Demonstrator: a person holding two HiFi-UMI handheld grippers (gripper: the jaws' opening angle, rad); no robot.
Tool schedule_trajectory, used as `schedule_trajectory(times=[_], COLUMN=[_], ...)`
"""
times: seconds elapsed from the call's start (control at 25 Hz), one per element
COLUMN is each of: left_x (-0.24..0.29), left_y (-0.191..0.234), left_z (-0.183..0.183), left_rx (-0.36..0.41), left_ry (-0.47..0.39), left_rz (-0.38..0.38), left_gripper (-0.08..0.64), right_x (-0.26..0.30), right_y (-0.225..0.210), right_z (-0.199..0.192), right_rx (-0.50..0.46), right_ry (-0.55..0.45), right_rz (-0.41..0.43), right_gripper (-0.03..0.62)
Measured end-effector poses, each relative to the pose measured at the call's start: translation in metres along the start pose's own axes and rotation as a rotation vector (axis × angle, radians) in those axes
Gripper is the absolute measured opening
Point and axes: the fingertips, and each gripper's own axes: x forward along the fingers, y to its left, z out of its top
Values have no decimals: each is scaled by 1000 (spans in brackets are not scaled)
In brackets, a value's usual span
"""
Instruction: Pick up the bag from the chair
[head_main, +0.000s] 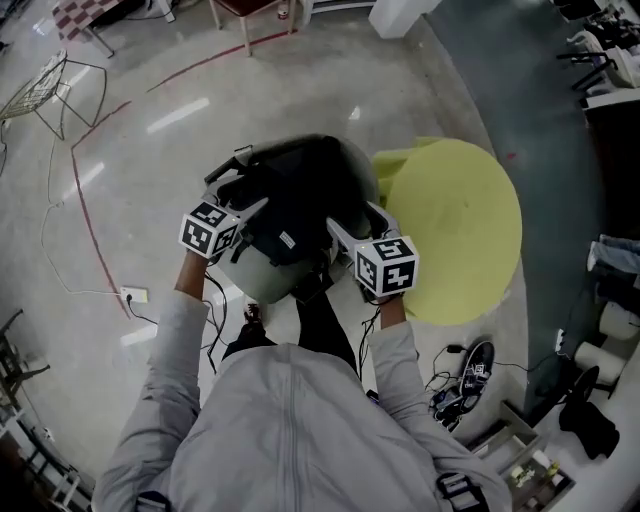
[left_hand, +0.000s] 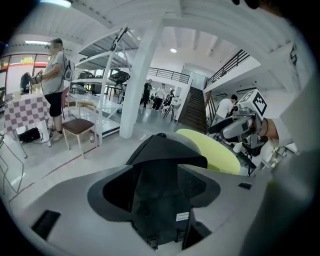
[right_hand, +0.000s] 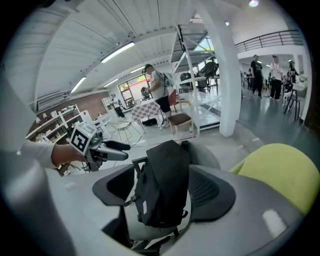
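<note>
A black bag (head_main: 295, 215) sits upright on a light grey chair (head_main: 255, 278) right below me. My left gripper (head_main: 255, 205) is at the bag's left side and my right gripper (head_main: 335, 228) at its right side. Both point inward at the bag. In the left gripper view the bag (left_hand: 160, 195) fills the gap between the wide-apart jaws, and the right gripper (left_hand: 222, 127) shows beyond it. The right gripper view has the bag (right_hand: 162, 185) ahead between its spread jaws, with the left gripper (right_hand: 122, 151) at the left. Neither gripper is closed on the bag.
A yellow-green round chair (head_main: 455, 230) stands just right of the grey one. A power strip (head_main: 133, 295) and cables lie on the floor at the left, shoes (head_main: 475, 370) at the right. A wire chair (head_main: 40, 90) is at the far left. A person (left_hand: 55, 75) and a white pillar (left_hand: 142, 75) stand beyond.
</note>
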Motion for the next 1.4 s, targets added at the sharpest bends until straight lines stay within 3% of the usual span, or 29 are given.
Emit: schedule_trajectory(times=[0.4, 0.56, 0.68, 0.84, 0.96, 1.24, 1.32, 1.4], left_x=[74, 91, 105, 118, 121, 113, 106, 96], left_y=[39, 45, 46, 43, 40, 43, 45, 43], left_z=[-47, -56, -56, -53, -55, -61, -62, -64], left_rx=[-25, -24, -20, -40, -58, -69, -69, -73], left_ry=[136, 146, 143, 119, 96, 76, 76, 77], left_rz=[-38, -63, -81, -75, -66, -5, 13, 23], left_gripper=[329, 354, 360, 357, 338, 176, 125, 98], right_x=[69, 85, 95, 105, 108, 109, 107, 102], right_y=[-21, -19, -18, -28, -33, -21, -12, -2], right_z=[-45, -56, -62, -61, -61, -62, -62, -63], right_rx=[-2, -9, -8, -3, -37, -46, 1, 74], right_ry=[176, 211, 220, 203, 199, 178, 165, 148], right_rz=[123, 142, 143, 83, 50, 51, 68, 99], right_gripper=[373, 373, 373, 369, 306, 157, 71, 36])
